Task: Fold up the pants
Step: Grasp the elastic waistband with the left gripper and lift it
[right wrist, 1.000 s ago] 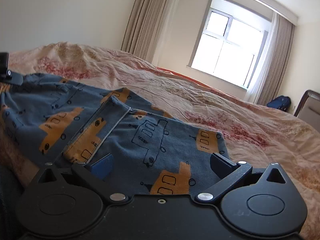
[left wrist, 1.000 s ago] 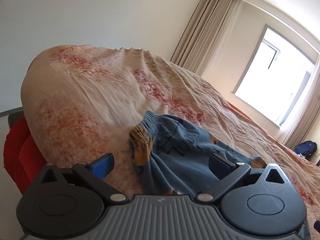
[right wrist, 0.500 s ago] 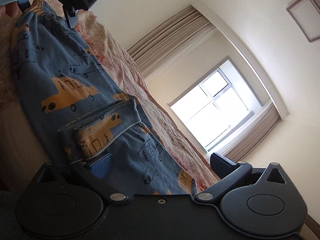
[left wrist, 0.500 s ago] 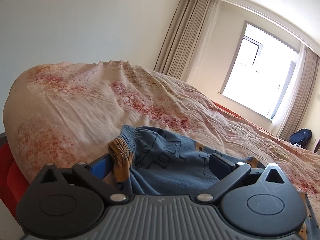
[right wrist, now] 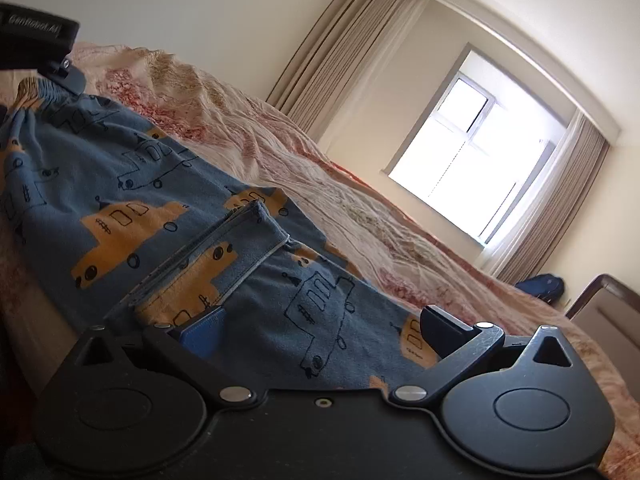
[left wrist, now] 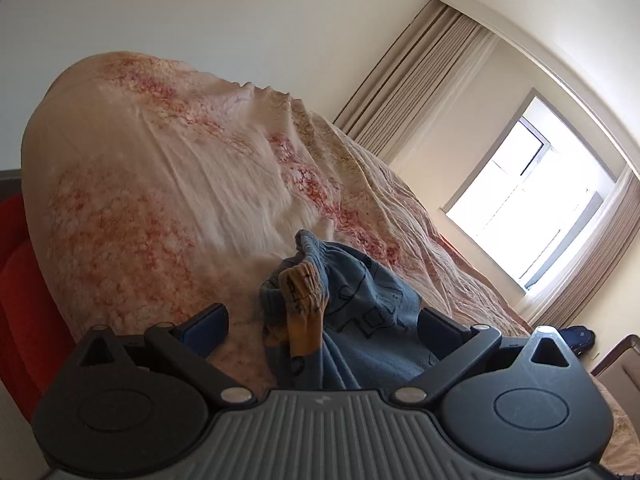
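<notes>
Pants (right wrist: 168, 200) lie flat near the bed's (left wrist: 168, 184) front edge; my left gripper (left wrist: 320, 324) stands w/ jaws apart around the bunched waistband (left wrist: 308, 276), right gripper (right wrist: 320, 324) jaws apart over the folded-back leg hem (right wrist: 224, 256), neither clamped, I'd say lined up to pinch both ends. Rumpled bedspread beyond, curtains (right wrist: 344, 48) & window (right wrist: 468, 152) well apart; nothing blocks, though the waistband bunching may snag a clean fold.

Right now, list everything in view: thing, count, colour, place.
pants: one, blue with orange vehicle prints, lying on the bed, a leg hem folded over
bedspread: one, cream with red floral patches, covering the bed
curtains: two, beige, either side of the window
window: one, white frame, far wall
bag: one, dark blue, floor below the window
left gripper: one, black, open around the waistband
right gripper: one, black, open over a pant leg
</notes>
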Motion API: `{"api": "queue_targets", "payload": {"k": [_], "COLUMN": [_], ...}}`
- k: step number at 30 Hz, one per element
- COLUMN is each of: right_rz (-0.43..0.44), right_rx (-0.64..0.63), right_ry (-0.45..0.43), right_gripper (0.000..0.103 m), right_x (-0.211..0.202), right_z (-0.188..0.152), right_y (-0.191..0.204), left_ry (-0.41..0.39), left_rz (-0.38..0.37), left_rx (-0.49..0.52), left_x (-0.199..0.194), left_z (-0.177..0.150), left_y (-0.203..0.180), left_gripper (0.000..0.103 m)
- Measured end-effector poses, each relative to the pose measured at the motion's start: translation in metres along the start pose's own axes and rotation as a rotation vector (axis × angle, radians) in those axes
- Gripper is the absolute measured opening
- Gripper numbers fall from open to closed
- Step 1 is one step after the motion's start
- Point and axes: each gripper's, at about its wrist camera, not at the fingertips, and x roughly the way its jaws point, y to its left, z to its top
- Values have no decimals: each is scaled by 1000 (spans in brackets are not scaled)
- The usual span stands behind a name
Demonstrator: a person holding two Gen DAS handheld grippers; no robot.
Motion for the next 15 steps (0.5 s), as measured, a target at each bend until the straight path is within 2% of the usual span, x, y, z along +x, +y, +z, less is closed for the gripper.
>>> {"api": "queue_targets", "payload": {"k": [4,8,11,13,15], "right_rz": [51,29,-3,-12,-7], "right_rx": [71,38,-20,-40,-34], "right_ry": [58,52,37,30,30], "right_gripper": [103,103,103,103,103], "right_x": [12,9,7,7,7], "right_z": [1,1,-2,-2,-2], "right_y": [-9,-2,8,10,8], "left_ry": [-1,1,2,6,3], "left_rz": [-115,-130,-85,-44,-21], "left_rx": [-112,-117,-120,-135,-153], "left_x": [-3,-4,-3,-3,-2], "left_z": [-1,-6,-6,-7,-6], "left_y": [15,15,13,14,17], "left_gripper": [102,101,89,72,61]}}
